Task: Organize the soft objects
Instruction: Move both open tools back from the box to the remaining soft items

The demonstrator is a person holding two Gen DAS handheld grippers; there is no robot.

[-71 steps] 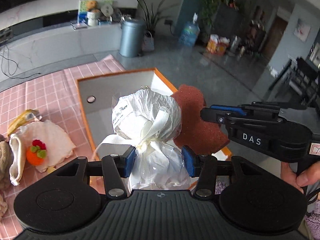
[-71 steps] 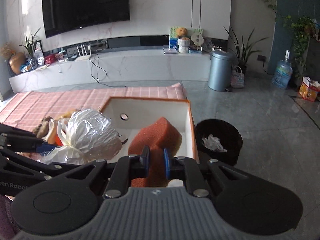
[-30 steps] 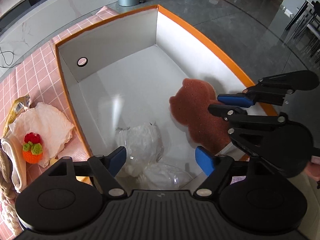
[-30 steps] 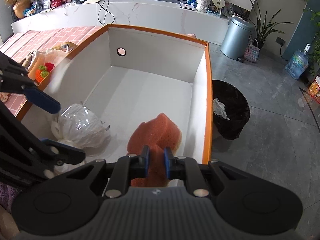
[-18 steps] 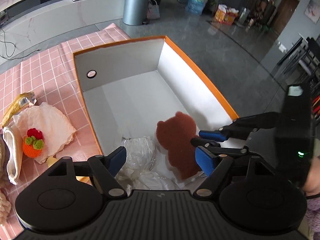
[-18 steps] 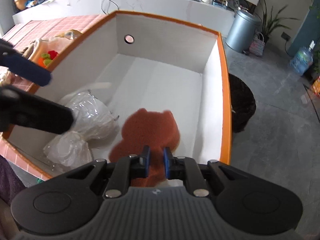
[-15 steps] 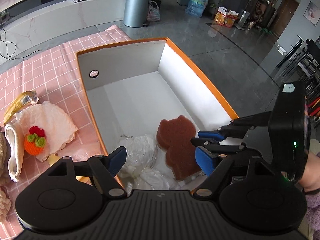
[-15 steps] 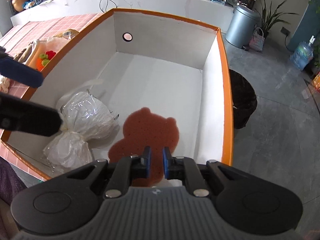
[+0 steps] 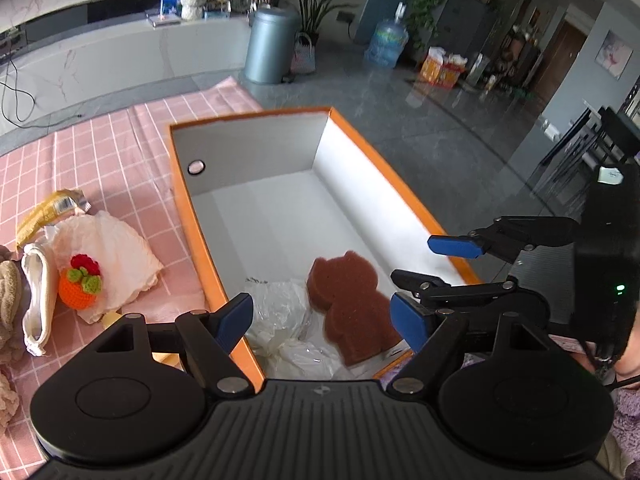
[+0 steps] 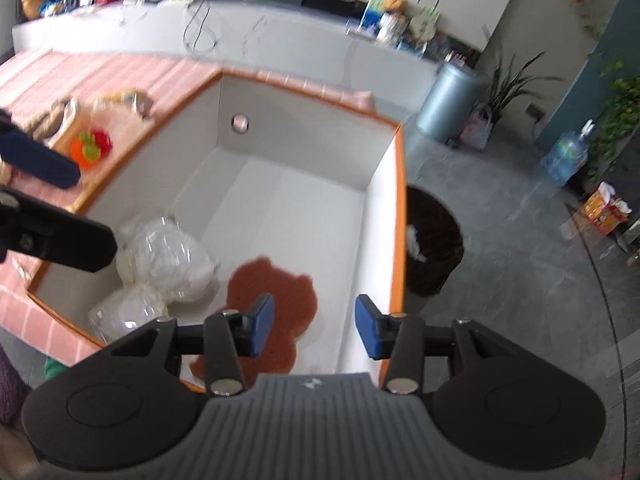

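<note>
A brown bear-shaped sponge [image 9: 350, 304] [image 10: 276, 300] lies flat on the floor of the white, orange-rimmed box [image 9: 256, 148] [image 10: 304, 136], at its near end. A clear plastic bag of white stuffing [image 9: 286, 320] [image 10: 160, 272] lies beside it in the box. My left gripper [image 9: 322, 318] is open and empty above the box's near end. My right gripper [image 10: 315, 326] is open and empty just above the sponge; it also shows in the left wrist view [image 9: 436, 276].
On the pink checked cloth [image 9: 100, 148] left of the box lie a crocheted orange fruit [image 9: 80, 282] [image 10: 90, 146] on a pale cloth [image 9: 116, 248], a yellow packet [image 9: 48, 212] and a beige towel [image 9: 8, 292]. A black bin [image 10: 434, 240] stands right of the box.
My left gripper dropped the white bag into the box and opened. My right gripper lowered the sponge into the box, opened and let it go. Both grippers have pulled back a little.
</note>
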